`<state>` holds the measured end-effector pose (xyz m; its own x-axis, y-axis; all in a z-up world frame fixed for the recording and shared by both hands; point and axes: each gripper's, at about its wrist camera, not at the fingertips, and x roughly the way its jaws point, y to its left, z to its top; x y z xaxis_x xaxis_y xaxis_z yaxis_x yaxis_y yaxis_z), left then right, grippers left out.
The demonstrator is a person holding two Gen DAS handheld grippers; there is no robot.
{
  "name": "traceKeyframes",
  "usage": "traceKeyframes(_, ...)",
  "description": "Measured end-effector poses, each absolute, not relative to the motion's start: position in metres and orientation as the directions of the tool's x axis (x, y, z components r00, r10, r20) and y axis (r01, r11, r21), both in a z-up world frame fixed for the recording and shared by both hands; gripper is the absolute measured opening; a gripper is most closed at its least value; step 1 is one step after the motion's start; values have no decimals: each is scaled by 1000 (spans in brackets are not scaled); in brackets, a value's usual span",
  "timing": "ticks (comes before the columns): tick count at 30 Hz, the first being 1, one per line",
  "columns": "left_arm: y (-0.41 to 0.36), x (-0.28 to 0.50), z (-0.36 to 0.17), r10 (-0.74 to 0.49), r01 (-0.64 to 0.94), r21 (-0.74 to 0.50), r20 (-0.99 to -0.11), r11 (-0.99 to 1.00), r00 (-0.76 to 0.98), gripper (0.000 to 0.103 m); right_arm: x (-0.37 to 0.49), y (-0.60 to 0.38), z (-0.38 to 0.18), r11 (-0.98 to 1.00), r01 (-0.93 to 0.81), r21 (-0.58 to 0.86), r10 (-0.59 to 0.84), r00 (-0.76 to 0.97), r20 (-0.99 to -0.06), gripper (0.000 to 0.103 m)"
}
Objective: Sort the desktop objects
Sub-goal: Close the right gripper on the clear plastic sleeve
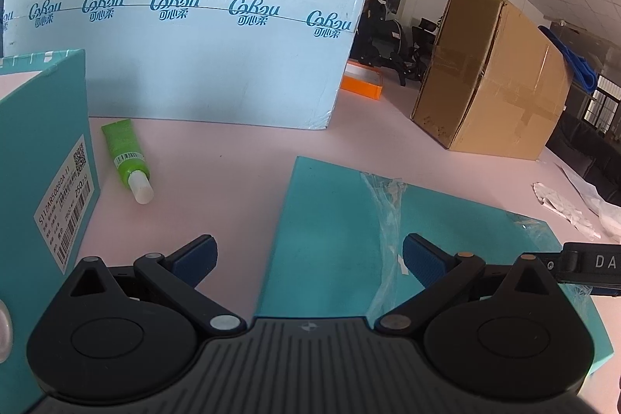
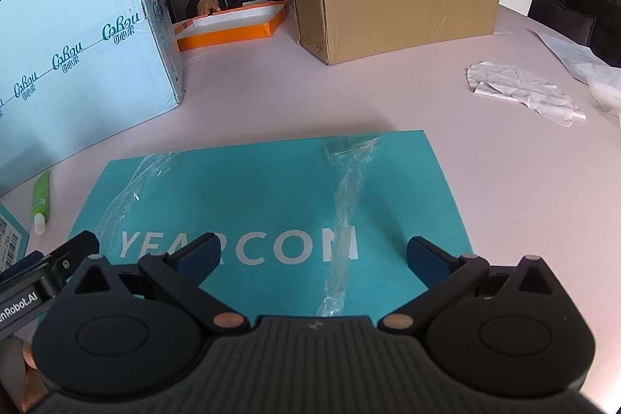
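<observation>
So the left gripper [image 1: 308, 255] hangs wide open over the pink table [image 1: 233, 158], empty, its right finger above a flat teal lid [image 1: 333, 220] with loose plastic wrap [image 1: 382, 204] on it. A green tube [image 1: 128, 158] lies near the left edge beside a teal box [image 1: 42, 158]. Behind them stands a big pale blue carton [image 1: 186, 26], and a brown cardboard box [image 1: 493, 72] sits towards the far right.

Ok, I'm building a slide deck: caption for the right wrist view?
Open right claw hovers over a teal YEARCON lid with loose tape, on a pink table.
</observation>
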<state>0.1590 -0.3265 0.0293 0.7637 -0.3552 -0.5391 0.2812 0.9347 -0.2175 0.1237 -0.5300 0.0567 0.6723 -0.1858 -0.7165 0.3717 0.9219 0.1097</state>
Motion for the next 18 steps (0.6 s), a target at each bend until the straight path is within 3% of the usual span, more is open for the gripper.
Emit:
traceKeyframes(9, -327, 158, 29, -357, 285, -214, -539, 934, 763, 102, 120, -533, 63, 926, 353, 133, -162, 691, -705, 100)
traceKeyframes(11, -327, 159, 29, -356, 285, -214, -539, 935, 763, 102, 119, -532, 63, 928, 349, 130, -164, 695, -700, 91)
traceKeyframes(13, -327, 159, 29, -355, 283, -214, -541, 935, 763, 102, 118, -531, 62, 928, 348, 132, -162, 697, -698, 70)
traceKeyframes(15, -326, 159, 29, -354, 280, -217, -541, 935, 763, 102, 117, -533, 59, 926, 344, 158, -145, 708, -692, 60)
traceKeyframes(17, -326, 159, 29, -353, 278, -217, -541, 936, 763, 102, 115, -533, 57, 925, 343, 165, -146, 720, -679, 57)
traceKeyframes(18, -326, 159, 29, -352, 277, -217, -541, 936, 764, 102, 114, -533, 57, 926, 344, 158, -155, 726, -670, 48)
